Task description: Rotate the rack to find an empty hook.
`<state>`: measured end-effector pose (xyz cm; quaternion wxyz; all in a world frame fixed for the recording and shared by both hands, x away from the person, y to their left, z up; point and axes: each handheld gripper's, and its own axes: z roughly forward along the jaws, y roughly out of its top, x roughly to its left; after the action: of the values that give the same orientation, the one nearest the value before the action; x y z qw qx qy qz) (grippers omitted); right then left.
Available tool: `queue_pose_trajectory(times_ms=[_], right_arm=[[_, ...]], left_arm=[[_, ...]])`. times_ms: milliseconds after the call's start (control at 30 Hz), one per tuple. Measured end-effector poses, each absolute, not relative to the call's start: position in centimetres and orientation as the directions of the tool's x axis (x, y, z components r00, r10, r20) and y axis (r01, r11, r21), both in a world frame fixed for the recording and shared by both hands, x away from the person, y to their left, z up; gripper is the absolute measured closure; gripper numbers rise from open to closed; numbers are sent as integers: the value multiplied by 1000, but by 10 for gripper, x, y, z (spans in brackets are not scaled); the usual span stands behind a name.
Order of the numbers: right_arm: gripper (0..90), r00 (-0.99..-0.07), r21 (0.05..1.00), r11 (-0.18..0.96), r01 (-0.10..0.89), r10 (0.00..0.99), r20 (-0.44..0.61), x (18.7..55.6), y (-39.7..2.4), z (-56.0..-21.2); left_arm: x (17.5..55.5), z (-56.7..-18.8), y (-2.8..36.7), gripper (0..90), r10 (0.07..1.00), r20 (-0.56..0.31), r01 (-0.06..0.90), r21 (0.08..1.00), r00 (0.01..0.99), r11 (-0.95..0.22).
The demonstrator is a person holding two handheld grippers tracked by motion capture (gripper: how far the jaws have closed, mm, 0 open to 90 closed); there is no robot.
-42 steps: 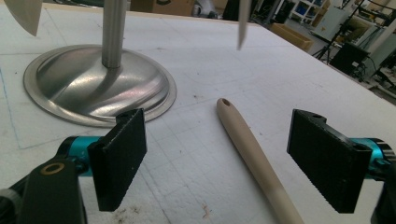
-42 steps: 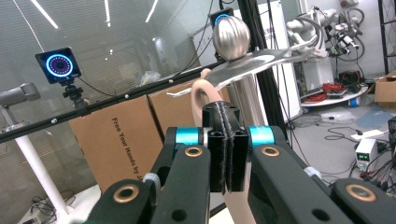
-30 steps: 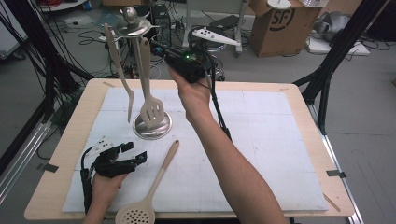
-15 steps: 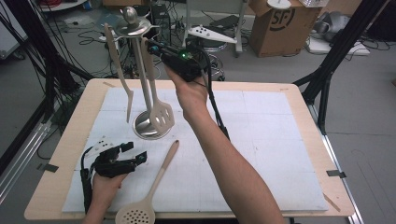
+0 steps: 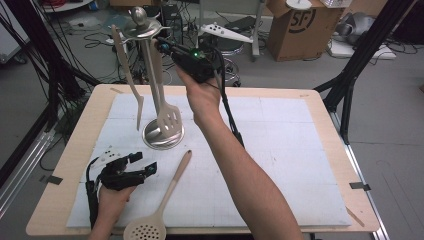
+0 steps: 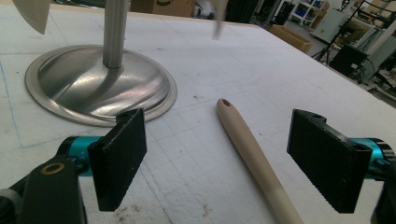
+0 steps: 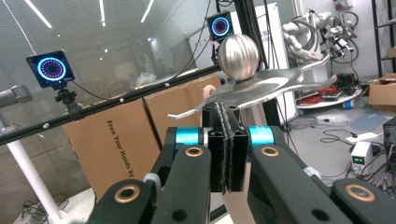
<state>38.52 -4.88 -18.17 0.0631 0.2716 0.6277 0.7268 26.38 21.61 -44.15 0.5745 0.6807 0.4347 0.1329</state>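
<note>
On the white mat, the steel utensil stand (image 5: 161,131) carries a slotted spatula (image 5: 168,117); the right gripper (image 5: 167,47), jaws pressed together, seems to pinch its handle top. The left gripper (image 5: 142,165) gapes over the skimmer handle (image 6: 254,156).

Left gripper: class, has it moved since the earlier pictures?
No. The left gripper lies just as far from the stand base, open beside the wooden skimmer.

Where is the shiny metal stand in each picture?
High view: metal stand left of centre, on the white mat.
Left gripper view: its round base upper left.
Right gripper view: its ball top above the shut jaws.
Shared landmark: the beige spatula beside its pole.
</note>
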Motion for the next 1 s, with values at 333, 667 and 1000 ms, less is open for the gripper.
queue_pose_trajectory(times_ms=[333,667,1000], right_arm=[[900,-831,943,-216,252,451,325,390,-46,-181],[900,-828,947,-214,239,465,314,389,-42,-180],[900,-843,951,-202,233,446,301,382,-30,-179]], left_arm=[[263,-441,217,205,743,-323,440,897,586,43],[263,-441,217,205,743,-323,440,897,586,43],[263,-441,217,205,743,-321,440,897,587,40]])
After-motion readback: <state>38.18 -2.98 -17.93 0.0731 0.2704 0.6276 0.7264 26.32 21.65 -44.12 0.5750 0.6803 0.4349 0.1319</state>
